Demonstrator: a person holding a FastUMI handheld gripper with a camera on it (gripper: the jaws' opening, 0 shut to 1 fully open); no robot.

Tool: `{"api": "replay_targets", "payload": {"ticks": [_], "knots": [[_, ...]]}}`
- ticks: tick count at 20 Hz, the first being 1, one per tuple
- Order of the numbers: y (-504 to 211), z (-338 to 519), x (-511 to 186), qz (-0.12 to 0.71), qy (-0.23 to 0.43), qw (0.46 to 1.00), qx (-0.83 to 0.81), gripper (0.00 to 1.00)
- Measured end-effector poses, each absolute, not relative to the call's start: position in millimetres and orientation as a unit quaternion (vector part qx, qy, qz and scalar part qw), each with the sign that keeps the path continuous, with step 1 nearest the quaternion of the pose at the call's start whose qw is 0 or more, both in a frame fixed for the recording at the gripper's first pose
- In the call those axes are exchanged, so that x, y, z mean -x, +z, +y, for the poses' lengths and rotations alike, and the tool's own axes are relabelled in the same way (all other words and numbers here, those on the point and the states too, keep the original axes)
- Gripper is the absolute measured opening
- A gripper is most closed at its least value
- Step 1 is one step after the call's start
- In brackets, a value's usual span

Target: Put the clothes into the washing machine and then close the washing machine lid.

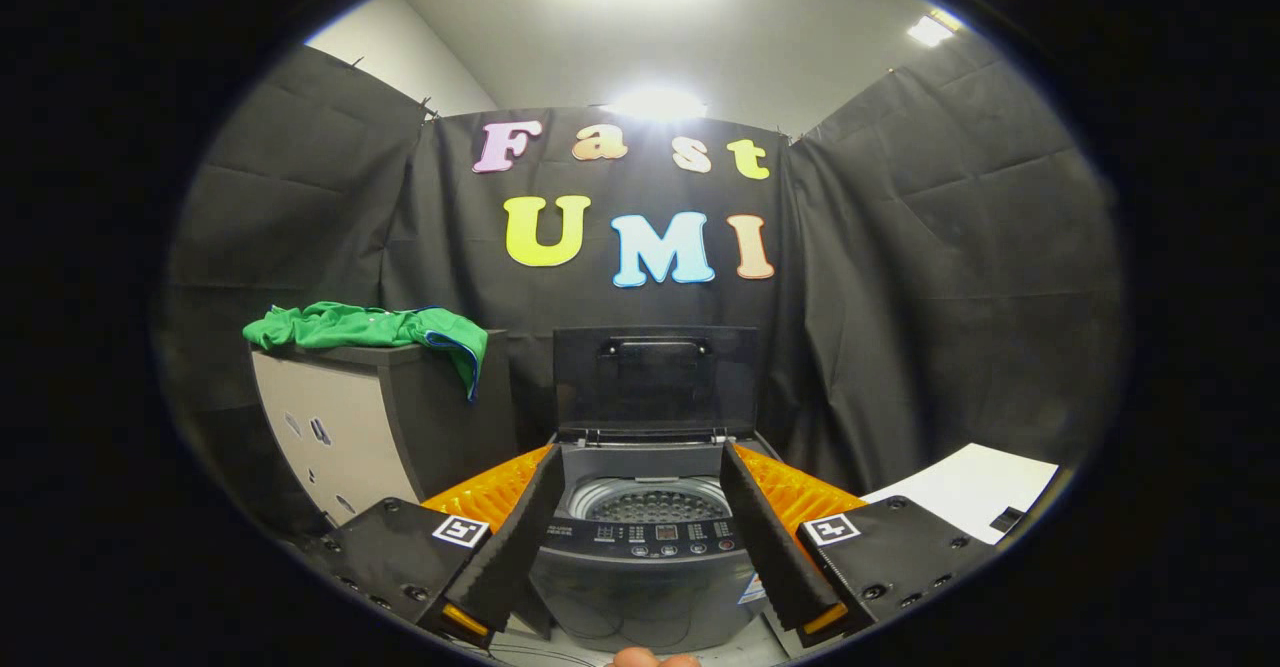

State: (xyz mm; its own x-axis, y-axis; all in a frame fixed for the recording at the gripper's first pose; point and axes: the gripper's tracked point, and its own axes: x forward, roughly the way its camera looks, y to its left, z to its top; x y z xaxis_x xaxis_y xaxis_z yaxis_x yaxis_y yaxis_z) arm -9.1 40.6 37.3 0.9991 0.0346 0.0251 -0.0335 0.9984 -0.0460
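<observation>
A small grey top-loading washing machine (pixel 645 547) stands straight ahead, framed between my fingers. Its dark lid (pixel 655 379) is raised upright at the back, and the drum (pixel 652 502) shows bare perforated metal inside. A green garment (pixel 370 329) with a blue trim lies crumpled on top of a cabinet (pixel 345 427) to the left of the machine, one end hanging over the cabinet's corner. My gripper (pixel 645 532) is open, its black fingers with orange ribbed backs spread wide on either side of the machine's front, holding nothing.
Black cloth walls close the booth behind and on both sides. A white board (pixel 975 492) lies low to the right of the machine. A fingertip (pixel 650 659) of a person's hand shows just below the gripper.
</observation>
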Motion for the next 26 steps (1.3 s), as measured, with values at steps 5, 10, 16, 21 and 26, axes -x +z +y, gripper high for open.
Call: {"api": "replay_targets", "payload": {"ticks": [5,10,16,21,26], "knots": [[87,92,-8,-0.020,0.060,0.997,0.041,0.98],[146,170,-20,-0.030,0.134,0.988,0.075,0.99],[192,263,-40,0.010,0.236,0.971,0.033,1.00],[205,323,-66,0.049,0.255,0.965,0.045,1.00],[207,380,-86,0.087,0.272,0.956,0.070,1.00]]}}
